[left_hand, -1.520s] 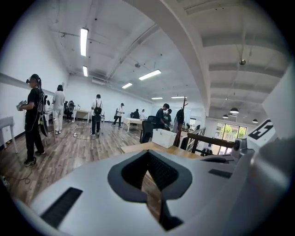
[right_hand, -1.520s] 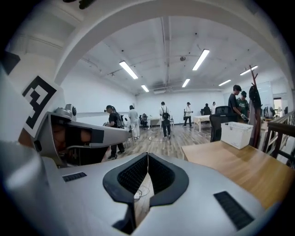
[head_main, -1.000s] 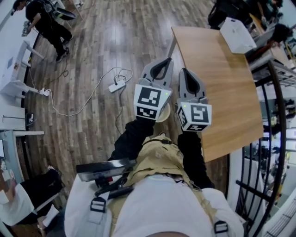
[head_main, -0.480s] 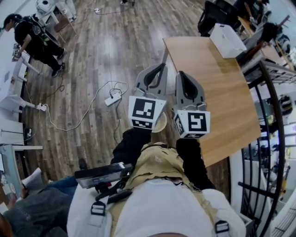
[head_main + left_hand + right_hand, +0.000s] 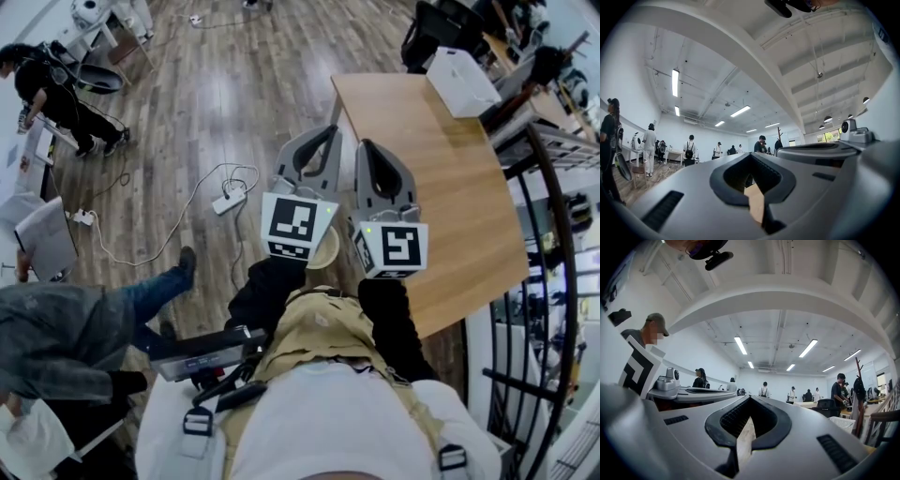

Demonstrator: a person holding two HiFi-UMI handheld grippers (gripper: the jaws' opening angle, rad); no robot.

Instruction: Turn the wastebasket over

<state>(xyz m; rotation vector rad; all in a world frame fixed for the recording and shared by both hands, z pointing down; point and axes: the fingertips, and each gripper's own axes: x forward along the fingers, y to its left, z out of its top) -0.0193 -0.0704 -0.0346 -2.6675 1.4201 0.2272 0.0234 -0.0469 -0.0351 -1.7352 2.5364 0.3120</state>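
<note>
A white, box-shaped wastebasket [image 5: 461, 82] stands at the far end of the wooden table [image 5: 450, 206]; in the right gripper view it shows as a white mesh basket [image 5: 844, 423] low at the right. My left gripper [image 5: 326, 133] and right gripper [image 5: 368, 148] are held side by side in front of my chest, pointing forward, well short of the basket. The left gripper [image 5: 751, 155] has its jaws together with nothing in them. So does the right gripper [image 5: 750, 397]. The left one hangs over the floor and the right one over the table's near left edge.
A power strip [image 5: 231, 199] with a white cable lies on the wood floor left of the grippers. A person in jeans [image 5: 94, 319] steps past at the lower left. Black railings [image 5: 555, 244] run along the right, and a dark chair [image 5: 439, 26] stands behind the table.
Both grippers have risen a little toward the head camera, still side by side and shut. A person in jeans has walked into view at the lower left.
</note>
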